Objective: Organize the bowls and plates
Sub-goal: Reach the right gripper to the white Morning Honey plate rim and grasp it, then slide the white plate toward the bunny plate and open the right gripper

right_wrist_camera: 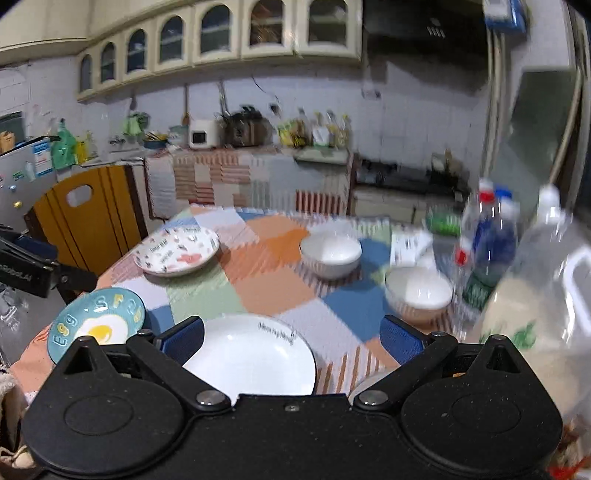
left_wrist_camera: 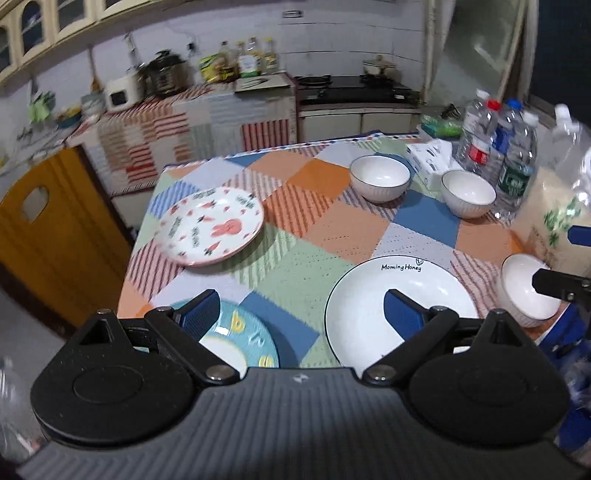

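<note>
A white tiled wall (right_wrist_camera: 406,110) runs across the back, with cream arched-door cabinets (right_wrist_camera: 221,33) along the top from ten to twelve o'clock. Below them stands a counter draped in striped cloth (left_wrist_camera: 155,133), crowded with small appliances and bottles. At one o'clock sits a black gas stove (left_wrist_camera: 351,88) with a pot on it. An orange wooden chair (left_wrist_camera: 48,236) stands at nine o'clock beside the table's patchwork cloth (left_wrist_camera: 295,258). A grey fridge (right_wrist_camera: 22,177) shows at far left. Light is dim, indoor
</note>
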`<state>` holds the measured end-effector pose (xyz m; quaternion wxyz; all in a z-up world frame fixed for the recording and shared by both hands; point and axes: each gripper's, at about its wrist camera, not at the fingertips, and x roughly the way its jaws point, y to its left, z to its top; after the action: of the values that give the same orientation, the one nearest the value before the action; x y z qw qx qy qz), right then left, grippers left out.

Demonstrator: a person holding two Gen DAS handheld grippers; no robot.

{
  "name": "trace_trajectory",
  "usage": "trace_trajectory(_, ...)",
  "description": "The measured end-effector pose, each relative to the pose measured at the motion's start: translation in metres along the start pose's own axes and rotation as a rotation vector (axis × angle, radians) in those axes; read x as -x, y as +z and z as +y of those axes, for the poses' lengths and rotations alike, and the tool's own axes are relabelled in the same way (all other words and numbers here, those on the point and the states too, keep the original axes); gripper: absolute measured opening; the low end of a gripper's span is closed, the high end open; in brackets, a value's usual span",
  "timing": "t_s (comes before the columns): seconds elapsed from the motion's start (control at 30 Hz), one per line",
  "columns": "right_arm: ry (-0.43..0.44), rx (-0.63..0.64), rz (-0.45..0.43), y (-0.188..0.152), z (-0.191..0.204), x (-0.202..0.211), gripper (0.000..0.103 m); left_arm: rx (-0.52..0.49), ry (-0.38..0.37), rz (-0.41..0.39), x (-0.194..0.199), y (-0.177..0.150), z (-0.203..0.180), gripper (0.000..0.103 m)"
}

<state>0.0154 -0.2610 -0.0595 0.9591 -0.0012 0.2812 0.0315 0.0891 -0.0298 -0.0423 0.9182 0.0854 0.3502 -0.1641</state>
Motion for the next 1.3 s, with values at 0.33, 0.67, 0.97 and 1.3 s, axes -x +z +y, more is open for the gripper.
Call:
trace_trajectory(0.33,0.135,-0.151,0.189,-0.045,-0.006,-0.047,0.081,0.013,-0.128,0.160,-0.087,-0.014,0.001,0.087)
trace_trajectory(0.67,0.142,-0.278,0.275,-0.087,-0.014,-0.081,0.074,0.010,-0.194,0.279,-0.141,-0.027,0.005,0.061)
trace_trajectory(0.97,0.134,-0.372,0.298,-0.101,-0.024,-0.107,0.034,-0.007,-0.231,0.323,-0.161,-0.029,0.002,0.029)
trace_trajectory(1.3,0.162,-0.339,0.287,-0.101,-0.030,-0.115,0.028,0.005,-0.247,0.348,-0.170,-0.032,-0.003,0.021)
